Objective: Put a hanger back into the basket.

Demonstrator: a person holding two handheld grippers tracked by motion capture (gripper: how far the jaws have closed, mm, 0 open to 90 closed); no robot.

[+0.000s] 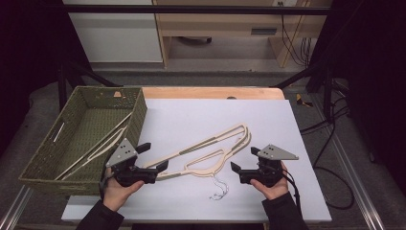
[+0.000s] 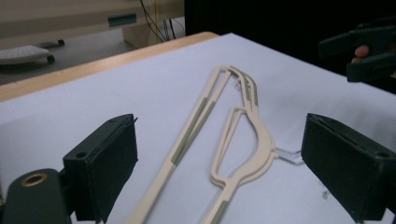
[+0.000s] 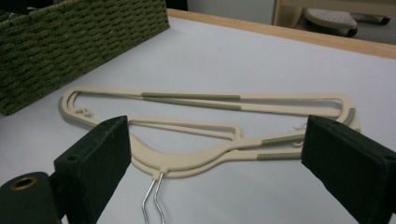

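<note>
Cream plastic hangers (image 1: 210,147) with grey-green grip strips lie stacked on the white board (image 1: 191,115), their wire hook (image 1: 218,184) pointing toward me. My left gripper (image 1: 154,156) is open at the hangers' left end, low over the long arm. My right gripper (image 1: 244,159) is open just right of the hangers, clear of them. In the left gripper view the hangers (image 2: 252,154) run up between its wide-open jaws (image 2: 219,126), and the other gripper (image 2: 369,51) shows far right. In the right gripper view the hangers (image 3: 191,97) and hook (image 3: 152,200) lie ahead of its open jaws (image 3: 219,135).
A green woven basket (image 1: 139,112) stands at the left with another cream hanger (image 1: 103,143) lying in it. In the right gripper view the basket wall (image 3: 70,42) is at the upper left. A wooden table edge (image 1: 210,92) borders the board at the back.
</note>
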